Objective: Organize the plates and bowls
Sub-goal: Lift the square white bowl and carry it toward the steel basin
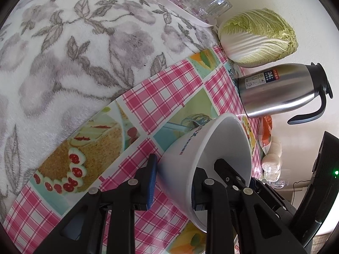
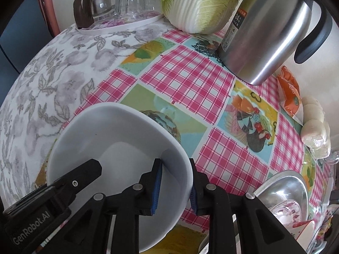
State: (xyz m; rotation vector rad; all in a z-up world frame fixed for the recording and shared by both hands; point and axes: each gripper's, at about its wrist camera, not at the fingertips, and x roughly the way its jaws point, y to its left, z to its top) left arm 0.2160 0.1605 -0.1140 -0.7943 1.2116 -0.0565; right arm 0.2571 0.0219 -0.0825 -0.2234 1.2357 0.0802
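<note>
**Holding one white bowl between two grippers**

Straddling the rim of the white bowl (image 2: 118,148), the right gripper (image 2: 174,187) has one blue-padded finger inside the wall and the other outside, pads pressed to the wall, so it looks clamped on the bowl. The left gripper (image 1: 173,182) also straddles the bowl (image 1: 203,148), on the opposite side, but a gap shows beside its outer blue pad, so I cannot tell whether it grips or has let go. In the left wrist view the bowl looks tipped, its base toward the checked tablecloth (image 2: 184,78); whether it touches the cloth is hidden. A two-sided hold like this probably steadies a deep bowl during a handover or placement.

To the right, near the table edge, sits a metal basin (image 2: 292,186) with floral crockery in it, a likely stacking spot. Farther back stand a steel thermos jug (image 2: 264,33), a napa cabbage (image 2: 201,2) and upturned glasses (image 2: 131,2) on a tray.
</note>
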